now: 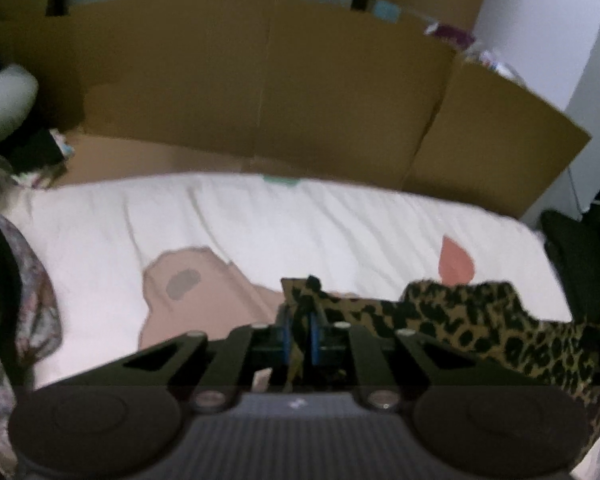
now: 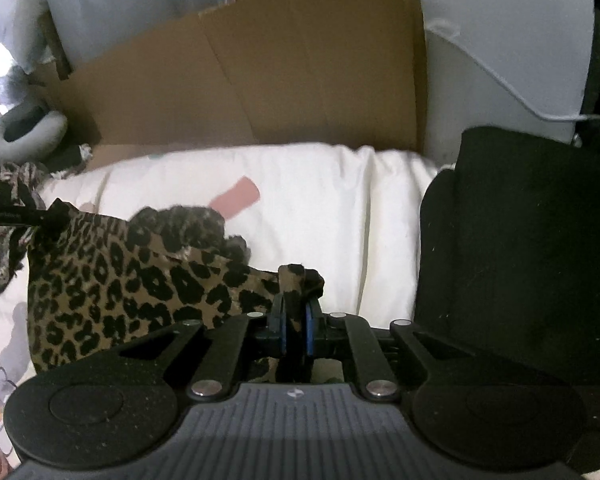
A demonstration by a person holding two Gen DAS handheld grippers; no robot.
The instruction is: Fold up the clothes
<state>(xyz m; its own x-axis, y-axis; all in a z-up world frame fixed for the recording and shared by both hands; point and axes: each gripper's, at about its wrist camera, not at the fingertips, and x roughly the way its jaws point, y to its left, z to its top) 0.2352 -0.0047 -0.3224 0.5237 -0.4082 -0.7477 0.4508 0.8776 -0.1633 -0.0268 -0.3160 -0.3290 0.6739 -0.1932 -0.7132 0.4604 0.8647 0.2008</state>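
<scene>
A leopard-print garment (image 1: 480, 320) is stretched over a white printed bedsheet (image 1: 260, 220). In the left wrist view my left gripper (image 1: 300, 322) is shut on a bunched corner of it, and the cloth trails off to the right. In the right wrist view the same garment (image 2: 120, 288) spreads to the left, while my right gripper (image 2: 296, 316) is shut on its other corner, with fabric poking up between the blue pads. A thin black bar (image 2: 12, 218) meets the garment's far left corner. Part of the cloth sags in folds between the two grips.
Tall brown cardboard (image 1: 260, 80) stands along the bed's far side. A pile of black fabric (image 2: 520, 240) lies on the right, and floral cloth (image 1: 4, 320) on the left. A grey neck pillow (image 2: 24, 132) rests at the far left. A white cable (image 2: 500, 80) hangs by the wall.
</scene>
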